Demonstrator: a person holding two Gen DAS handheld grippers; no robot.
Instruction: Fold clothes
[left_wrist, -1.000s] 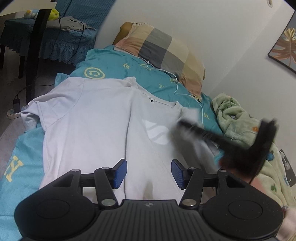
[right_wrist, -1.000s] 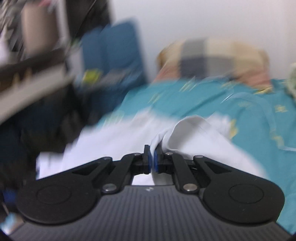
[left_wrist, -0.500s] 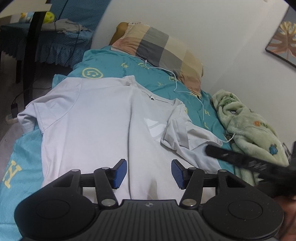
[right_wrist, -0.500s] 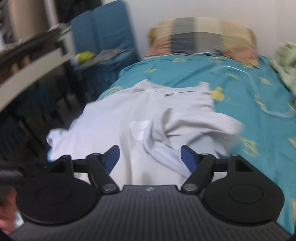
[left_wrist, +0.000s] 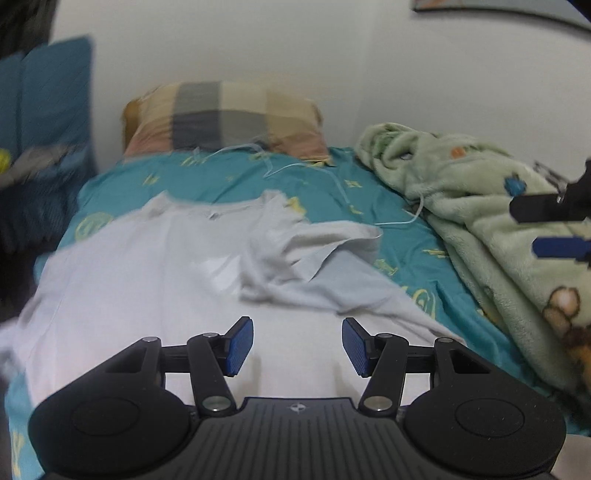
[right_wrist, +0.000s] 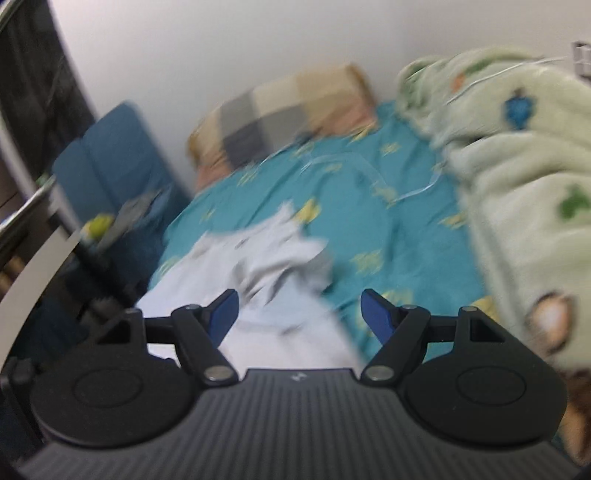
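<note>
White T-shirt (left_wrist: 147, 288) flat, right sleeve (left_wrist: 314, 240) folded inward

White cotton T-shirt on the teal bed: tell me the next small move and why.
Probably bring the open left claw to the white cotton T-shirt's unfolded left sleeve side and fold it inward, since the right sleeve already lies folded over the chest and both claws are empty.

Each gripper (left_wrist: 297, 347) (right_wrist: 300, 314) — black ribbed body, 2 round discs, silver screws, blue pads (left_wrist: 240, 345).
</note>
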